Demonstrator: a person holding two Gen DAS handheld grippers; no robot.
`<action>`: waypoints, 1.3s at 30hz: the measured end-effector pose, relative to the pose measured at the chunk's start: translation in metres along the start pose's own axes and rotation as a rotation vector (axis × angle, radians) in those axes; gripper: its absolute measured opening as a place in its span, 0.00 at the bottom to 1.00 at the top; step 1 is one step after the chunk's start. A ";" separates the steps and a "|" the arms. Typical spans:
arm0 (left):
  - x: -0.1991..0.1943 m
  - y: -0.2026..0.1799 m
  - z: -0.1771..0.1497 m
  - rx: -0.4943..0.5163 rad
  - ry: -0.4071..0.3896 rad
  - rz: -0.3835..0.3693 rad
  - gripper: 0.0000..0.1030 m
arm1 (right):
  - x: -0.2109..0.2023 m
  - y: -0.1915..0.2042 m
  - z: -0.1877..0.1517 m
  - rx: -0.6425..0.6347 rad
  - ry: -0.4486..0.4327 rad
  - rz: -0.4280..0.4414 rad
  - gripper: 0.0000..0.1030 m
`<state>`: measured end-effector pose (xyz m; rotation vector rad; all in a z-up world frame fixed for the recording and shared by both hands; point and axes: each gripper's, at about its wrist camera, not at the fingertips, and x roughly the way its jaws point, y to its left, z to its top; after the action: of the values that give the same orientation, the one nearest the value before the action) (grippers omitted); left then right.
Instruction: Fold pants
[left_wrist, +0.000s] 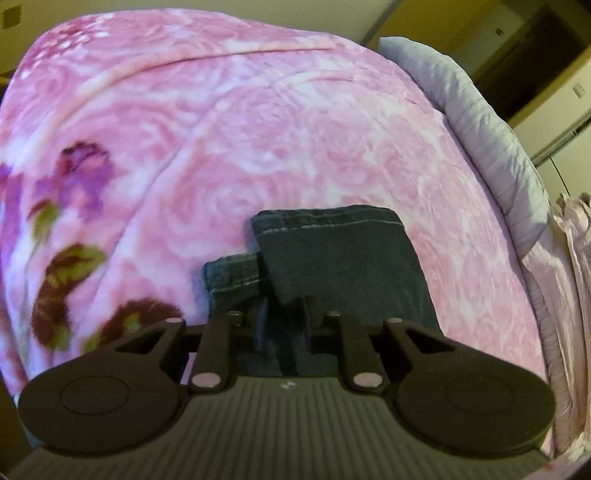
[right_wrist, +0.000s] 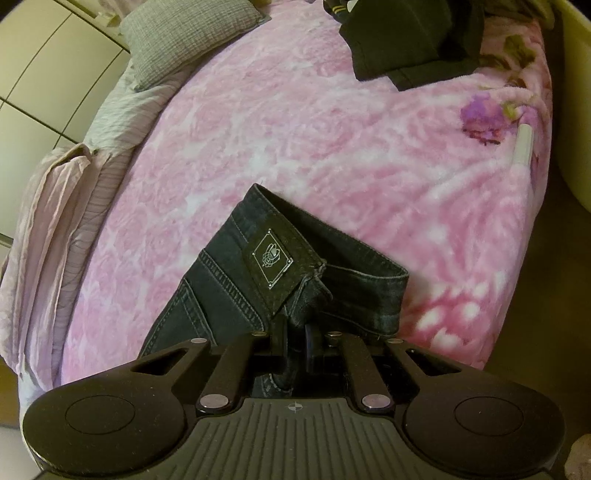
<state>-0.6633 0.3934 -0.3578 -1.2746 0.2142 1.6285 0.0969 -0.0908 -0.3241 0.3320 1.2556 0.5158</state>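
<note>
While both grippers sit low over the pink floral blanket (left_wrist: 295, 147), each has dark denim pinched between its closed fingers: the left gripper (left_wrist: 284, 314) clamps the pants (left_wrist: 343, 258) near the leg hems, where two stitched cuffs lie stacked and slightly offset, and the right gripper (right_wrist: 295, 332) clamps the same garment at the waistband (right_wrist: 332, 266), just below the dark brand patch (right_wrist: 272, 258). So the pants lie stretched between the two hands, the long axis running from cuffs at the left hand to waist at the right, and in each view the cloth extends straight ahead from the fingertips onto the bed. Neither hand is nearer than the other; each already holds its own end. My reading is that the coming fold turns on this axis: one end has to travel along it toward the other, with the legs kept stacked. The offset cuffs suggest the layers could slip apart if the carry is uneven. A grey pillow (right_wrist: 192, 33) and another dark garment (right_wrist: 410, 40) lie well apart at the far side of the bed, clear of the fold.
</note>
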 end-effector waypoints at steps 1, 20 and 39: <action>0.001 -0.003 0.001 0.026 -0.004 0.003 0.13 | 0.000 0.000 0.000 -0.002 0.000 -0.003 0.05; -0.027 0.005 -0.026 0.313 -0.049 0.092 0.00 | -0.007 -0.031 -0.004 -0.068 -0.006 -0.018 0.04; -0.081 -0.092 -0.086 0.556 0.006 0.004 0.13 | -0.024 -0.016 0.020 -0.202 -0.082 -0.049 0.31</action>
<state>-0.5439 0.3323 -0.2913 -0.8491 0.6257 1.4294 0.1142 -0.1166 -0.3075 0.1505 1.1192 0.5761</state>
